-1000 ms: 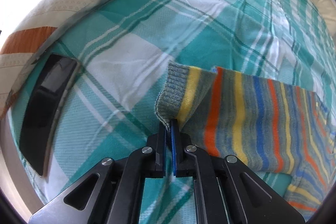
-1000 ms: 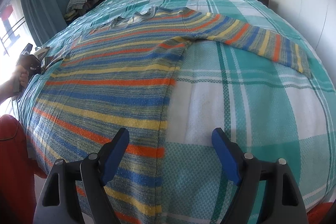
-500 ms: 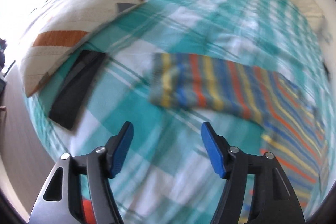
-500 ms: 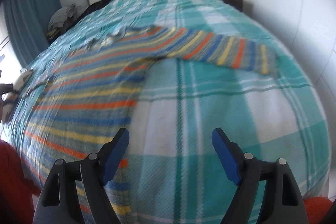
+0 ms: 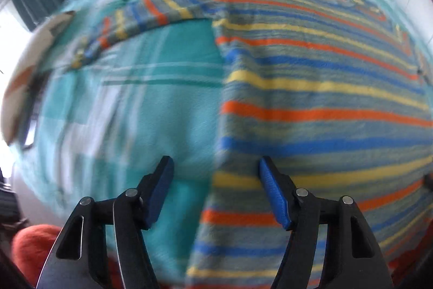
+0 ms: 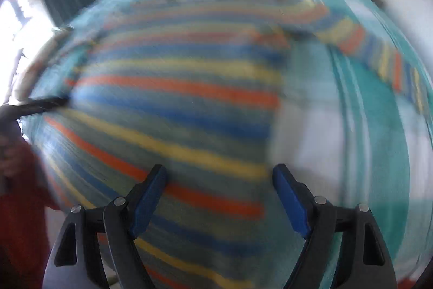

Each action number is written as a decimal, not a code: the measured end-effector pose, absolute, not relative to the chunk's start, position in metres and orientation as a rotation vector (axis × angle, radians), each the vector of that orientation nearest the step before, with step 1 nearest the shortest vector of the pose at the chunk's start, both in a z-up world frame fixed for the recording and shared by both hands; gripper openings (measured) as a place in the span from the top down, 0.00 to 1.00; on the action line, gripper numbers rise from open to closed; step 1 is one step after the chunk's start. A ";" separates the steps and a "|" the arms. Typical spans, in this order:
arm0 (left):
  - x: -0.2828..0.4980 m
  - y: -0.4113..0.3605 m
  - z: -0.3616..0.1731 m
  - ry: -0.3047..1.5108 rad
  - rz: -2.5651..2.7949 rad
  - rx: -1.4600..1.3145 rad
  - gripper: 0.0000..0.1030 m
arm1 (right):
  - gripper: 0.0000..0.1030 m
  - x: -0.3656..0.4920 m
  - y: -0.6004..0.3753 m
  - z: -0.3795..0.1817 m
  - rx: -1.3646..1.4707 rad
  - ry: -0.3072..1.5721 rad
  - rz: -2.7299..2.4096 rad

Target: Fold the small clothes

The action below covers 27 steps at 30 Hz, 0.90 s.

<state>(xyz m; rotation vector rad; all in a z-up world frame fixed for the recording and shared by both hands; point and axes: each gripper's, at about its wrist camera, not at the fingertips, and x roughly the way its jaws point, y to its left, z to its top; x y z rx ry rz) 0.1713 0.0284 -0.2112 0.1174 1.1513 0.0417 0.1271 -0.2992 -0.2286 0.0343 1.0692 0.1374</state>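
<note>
One garment is in view: a knitted striped sweater (image 5: 319, 99), spread flat on a bed covered by a teal-and-white plaid bedspread (image 5: 151, 110). The knit shows horizontal bands of orange, blue and yellow on a grey-green ground, with a fine ribbed surface. The bedspread is a thin woven cloth with broad teal blocks, white blocks and narrow dark-green lines.

In the left wrist view, the sweater body fills the right half of the frame; its straight side edge runs down the middle. One sleeve (image 5: 140, 18) extends from the shoulder toward the upper left, lying flat on the bedspread. The collar area at the top is small and hard to resolve. A cream pillow (image 5: 29, 67) with an orange patch sits at the left edge, heavily blurred.

The left gripper (image 5: 215, 191) has just been closing slightly, yet its jaws stand well apart and hold nothing; the sweater's side edge lies below the gap. Its pads are blue and ribbed, on black arms.

The right wrist view is strongly motion-blurred. The right gripper (image 6: 217, 198) has its jaws wide apart and empty, above the sweater's lower body. The other sleeve (image 6: 379, 58) runs toward the upper right. A red-sleeved arm (image 6: 19, 207) is cut off at the left edge.
</note>
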 end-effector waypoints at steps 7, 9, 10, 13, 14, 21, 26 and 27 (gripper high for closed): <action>0.133 0.020 -0.180 1.061 -0.076 0.041 0.20 | 0.24 0.087 -0.312 -0.182 0.130 0.938 0.090; 0.138 -0.002 -0.194 1.080 -0.117 0.078 0.18 | 0.24 0.092 -0.297 -0.182 0.137 0.935 0.161; 0.139 -0.009 -0.206 1.108 -0.114 0.113 0.17 | 0.24 0.097 -0.288 -0.189 0.136 0.960 0.203; 0.133 -0.008 -0.232 1.167 -0.079 0.120 0.07 | 0.24 0.102 -0.281 -0.223 0.077 1.085 0.196; 0.131 -0.001 -0.232 1.172 -0.050 0.108 0.04 | 0.24 0.093 -0.283 -0.224 0.066 1.054 0.214; 0.127 0.031 -0.197 1.015 -0.029 -0.086 0.07 | 0.24 0.067 -0.295 -0.189 0.055 0.901 0.143; 0.124 0.038 -0.188 0.971 0.021 -0.089 0.07 | 0.20 0.062 -0.295 -0.167 0.039 0.771 0.114; 0.124 0.037 -0.187 0.966 0.031 -0.089 0.07 | 0.20 0.069 -0.292 -0.169 0.033 0.779 0.114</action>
